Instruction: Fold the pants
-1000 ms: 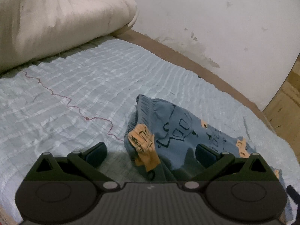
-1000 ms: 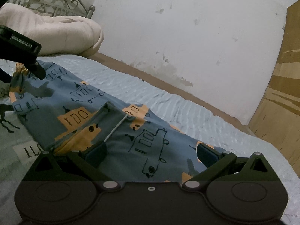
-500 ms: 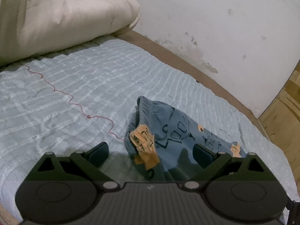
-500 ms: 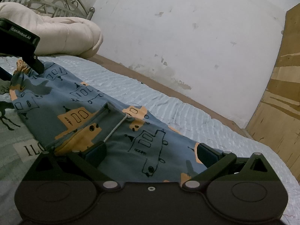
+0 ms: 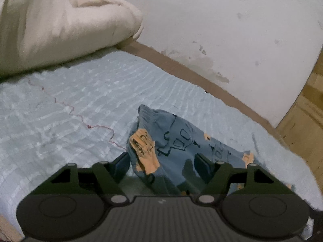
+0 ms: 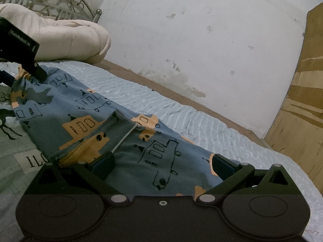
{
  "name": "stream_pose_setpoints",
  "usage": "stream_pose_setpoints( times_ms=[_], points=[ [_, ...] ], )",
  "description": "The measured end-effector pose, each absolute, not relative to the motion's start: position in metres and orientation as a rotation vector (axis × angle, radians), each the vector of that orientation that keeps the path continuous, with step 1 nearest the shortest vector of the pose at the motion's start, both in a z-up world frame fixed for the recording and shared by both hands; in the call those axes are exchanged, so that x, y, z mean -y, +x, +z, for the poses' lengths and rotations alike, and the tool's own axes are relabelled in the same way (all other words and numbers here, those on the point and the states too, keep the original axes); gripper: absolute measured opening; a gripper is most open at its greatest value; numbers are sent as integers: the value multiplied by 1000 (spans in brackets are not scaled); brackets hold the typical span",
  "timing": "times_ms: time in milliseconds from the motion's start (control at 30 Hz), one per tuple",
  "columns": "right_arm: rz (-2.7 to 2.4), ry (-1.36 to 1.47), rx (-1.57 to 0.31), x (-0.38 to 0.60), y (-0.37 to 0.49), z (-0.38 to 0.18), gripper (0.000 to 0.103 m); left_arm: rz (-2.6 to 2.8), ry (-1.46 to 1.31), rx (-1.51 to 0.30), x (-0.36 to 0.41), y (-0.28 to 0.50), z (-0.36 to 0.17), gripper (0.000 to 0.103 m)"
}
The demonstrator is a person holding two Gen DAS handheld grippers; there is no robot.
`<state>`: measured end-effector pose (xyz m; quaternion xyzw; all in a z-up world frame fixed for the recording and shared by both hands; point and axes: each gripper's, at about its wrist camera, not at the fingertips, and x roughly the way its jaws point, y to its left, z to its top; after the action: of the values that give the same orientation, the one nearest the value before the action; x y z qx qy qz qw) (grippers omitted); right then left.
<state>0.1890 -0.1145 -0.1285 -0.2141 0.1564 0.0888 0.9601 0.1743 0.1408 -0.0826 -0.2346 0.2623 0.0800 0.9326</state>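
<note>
- We have the pants (image 6: pixel 113 125) lying stretched along the light blue bedspread (image 5: pixel 66 100), near the side of the bed that runs by the wall (image 6: pixel 201 30); one bunched end sits by the left tongs (image 5: pixel 161 161) and the wider part lies under the right tongs (image 6: pixel 161 163).
- Both tongs are spread apart with cloth between the fingers and nothing pinched yet; the left pair looks somewhat narrower than the right. From the right wrist view the left tongs appear to sit right at the gathered end, though we cannot tell whether they touch it.
- If we close the left pair where it stands, we may catch only the top layer of the crumpled end, and the layers would peel apart when we lift.
- The right pair straddles a broad flat stretch of cloth; closing there could pinch a ridge mid-panel instead of an edge, so the fold would come out skewed.
- Pressing too low, we could grab the bedspread along with the pants and drag both.
- A loose red thread (image 5: pixel 90 126) lies just beside the bunched end and could snag in the left fingers.
- Lifting the two ends unevenly would twist the legs and leave wrinkles in the fold.
- The rolled cream quilt (image 5: pixel 60 26) lies well apart.
</note>
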Motion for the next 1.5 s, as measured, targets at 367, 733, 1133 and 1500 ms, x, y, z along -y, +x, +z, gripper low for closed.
stream_pose_setpoints(
  times_ms=[367,733,1133,1500],
  points=[
    [180,-433,-317,114,189,-128,102,183,-338,-516,-114,183,-70,73],
    [180,-432,-317,114,189,-129,102,264,-595,-577,-149,184,-88,32],
    [171,-440,-308,113,187,-129,102,214,-496,-483,-126,185,-51,13],
    [191,-294,-288,134,178,-106,102,-20,-282,-386,-52,191,5,12]
  ],
)
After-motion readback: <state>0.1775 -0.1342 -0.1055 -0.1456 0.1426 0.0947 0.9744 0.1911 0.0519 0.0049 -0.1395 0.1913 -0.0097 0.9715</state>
